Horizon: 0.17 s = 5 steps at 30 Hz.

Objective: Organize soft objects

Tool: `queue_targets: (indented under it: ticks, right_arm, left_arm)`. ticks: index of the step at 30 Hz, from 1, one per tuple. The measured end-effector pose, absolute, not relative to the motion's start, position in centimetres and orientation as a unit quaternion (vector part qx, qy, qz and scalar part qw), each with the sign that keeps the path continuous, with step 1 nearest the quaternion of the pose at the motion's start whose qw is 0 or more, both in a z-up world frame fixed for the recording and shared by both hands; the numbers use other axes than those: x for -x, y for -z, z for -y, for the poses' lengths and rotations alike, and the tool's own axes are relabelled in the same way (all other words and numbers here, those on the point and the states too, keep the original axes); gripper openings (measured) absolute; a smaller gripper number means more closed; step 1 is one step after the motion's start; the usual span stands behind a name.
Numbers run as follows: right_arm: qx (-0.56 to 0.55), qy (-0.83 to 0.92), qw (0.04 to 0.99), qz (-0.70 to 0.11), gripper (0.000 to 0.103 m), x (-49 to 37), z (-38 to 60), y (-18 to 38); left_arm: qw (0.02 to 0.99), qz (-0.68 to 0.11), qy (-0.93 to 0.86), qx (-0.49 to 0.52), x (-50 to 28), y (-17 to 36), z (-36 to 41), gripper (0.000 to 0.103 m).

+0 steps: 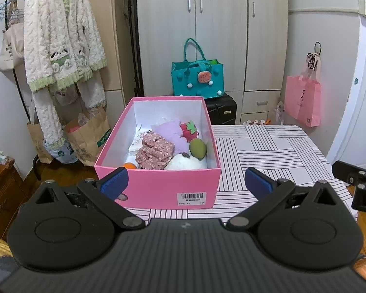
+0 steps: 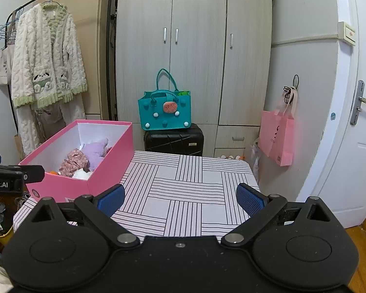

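Quickly, left wrist view: our left claw (image 1: 186, 182) has its jaws wide apart, holding nothing. The pink box (image 1: 158, 190) sits dead ahead of it on the striped table (image 1: 268, 151), long axis running away from the claw. Inside: floral fabric (image 1: 155, 151), purple plush (image 1: 169, 131), strawberry plush (image 1: 189, 129), green plush (image 1: 197, 148), white plush (image 1: 186, 163). The box's barcode label (image 1: 192, 198) is too small to read.

Right wrist view: our right claw (image 2: 179, 199) also gapes empty, over bare table; the box lies ahead-left. We judge the left claw nearer. Text "obot.AI" shows at the left edge.

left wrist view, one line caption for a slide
Open left gripper faces a pink box of soft toys.
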State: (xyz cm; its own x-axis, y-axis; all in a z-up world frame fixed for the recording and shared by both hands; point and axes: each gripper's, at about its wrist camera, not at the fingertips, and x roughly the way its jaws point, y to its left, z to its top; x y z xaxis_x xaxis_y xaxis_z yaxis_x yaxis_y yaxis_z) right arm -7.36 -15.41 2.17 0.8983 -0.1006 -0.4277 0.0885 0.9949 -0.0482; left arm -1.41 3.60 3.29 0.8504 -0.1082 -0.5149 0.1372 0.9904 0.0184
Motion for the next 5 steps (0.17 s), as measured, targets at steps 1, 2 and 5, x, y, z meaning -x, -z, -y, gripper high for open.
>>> queue_targets:
  ticks: [1,2,5]
  right_arm:
    - [0.014,0.048,0.974,-0.220,0.100,7.39,15.38,-2.14]
    - [0.012,0.048,0.974,-0.221,0.100,7.38,15.37,-2.09]
    - [0.013,0.046,0.974,-0.222,0.100,7.26,15.29,-2.01]
  left_arm:
    - [0.962,-0.266,0.060,-0.029,1.37,-3.30,-3.62,0.103]
    - [0.962,-0.267,0.058,-0.030,1.34,-3.31,-3.62,0.103]
    - [0.961,-0.268,0.056,-0.027,1.26,-3.29,-3.78,0.103]
